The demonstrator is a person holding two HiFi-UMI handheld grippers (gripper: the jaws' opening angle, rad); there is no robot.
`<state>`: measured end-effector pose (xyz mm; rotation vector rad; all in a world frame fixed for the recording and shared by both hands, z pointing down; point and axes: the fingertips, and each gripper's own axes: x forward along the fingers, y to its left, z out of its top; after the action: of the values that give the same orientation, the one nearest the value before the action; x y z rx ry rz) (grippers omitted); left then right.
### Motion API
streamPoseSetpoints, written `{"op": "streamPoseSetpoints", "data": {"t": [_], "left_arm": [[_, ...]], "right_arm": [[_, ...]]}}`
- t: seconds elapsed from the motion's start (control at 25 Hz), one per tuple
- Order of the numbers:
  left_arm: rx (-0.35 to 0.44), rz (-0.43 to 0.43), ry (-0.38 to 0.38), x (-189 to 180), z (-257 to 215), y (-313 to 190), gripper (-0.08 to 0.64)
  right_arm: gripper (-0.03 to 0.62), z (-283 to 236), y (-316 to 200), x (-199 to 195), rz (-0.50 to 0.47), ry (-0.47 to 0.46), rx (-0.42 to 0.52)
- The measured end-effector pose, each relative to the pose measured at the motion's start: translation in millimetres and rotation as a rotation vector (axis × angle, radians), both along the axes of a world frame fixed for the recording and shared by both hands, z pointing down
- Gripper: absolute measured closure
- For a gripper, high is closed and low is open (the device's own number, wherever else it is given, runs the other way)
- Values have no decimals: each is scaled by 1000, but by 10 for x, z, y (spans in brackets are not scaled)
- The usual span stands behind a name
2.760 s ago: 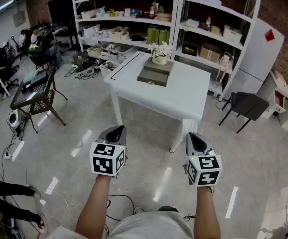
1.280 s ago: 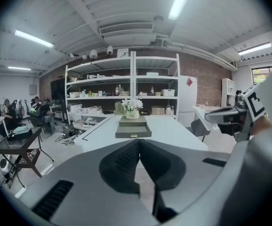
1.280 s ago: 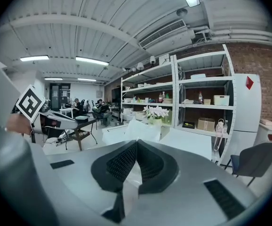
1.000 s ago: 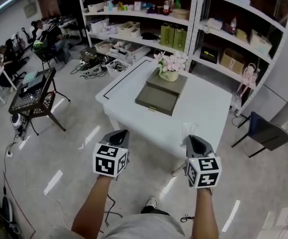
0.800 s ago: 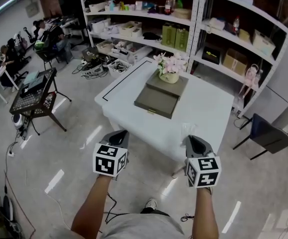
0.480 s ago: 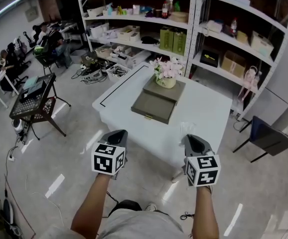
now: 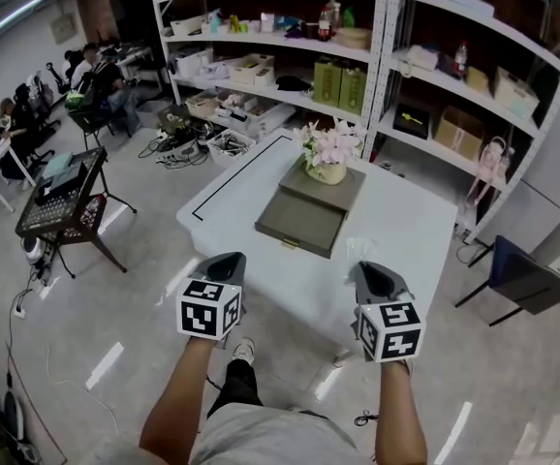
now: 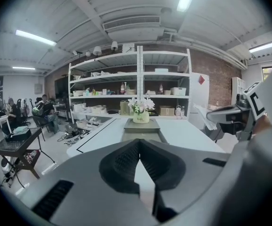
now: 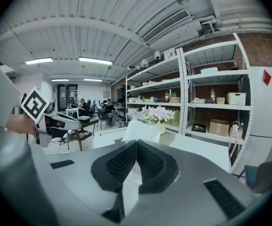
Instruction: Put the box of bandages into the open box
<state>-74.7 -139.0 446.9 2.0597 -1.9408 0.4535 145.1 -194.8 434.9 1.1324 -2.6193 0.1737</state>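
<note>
You hold the left tongs (image 7: 226, 260) and right tongs (image 7: 370, 271) pressed together, empty, near the white square desk (image 7: 408, 219). On it sits an olive-grey open box (image 7: 300, 223), with pale potted flowers (image 7: 327, 151) at its far end.

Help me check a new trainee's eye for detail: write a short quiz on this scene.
1. True or false: the left gripper is holding a box of bandages.
2. Where does the flower pot stand? A) on the floor B) on top of the gray box on the white table C) on a chair
3. Fill the gap: the right gripper has its jaws ____, with nothing between them.
Key: 1 false; 2 B; 3 shut.
</note>
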Motion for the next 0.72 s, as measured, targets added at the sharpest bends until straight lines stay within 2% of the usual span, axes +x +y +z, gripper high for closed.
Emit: {"op": "streamPoseSetpoints", "data": {"t": [0.32, 0.72], "left_arm": [[-12, 50, 11, -410, 118, -628, 556], [-57, 244, 30, -814, 177, -1670, 556]], "right_arm": [[586, 140, -498, -386, 46, 30, -22], [586, 175, -1174, -872, 210, 67, -82]]}}
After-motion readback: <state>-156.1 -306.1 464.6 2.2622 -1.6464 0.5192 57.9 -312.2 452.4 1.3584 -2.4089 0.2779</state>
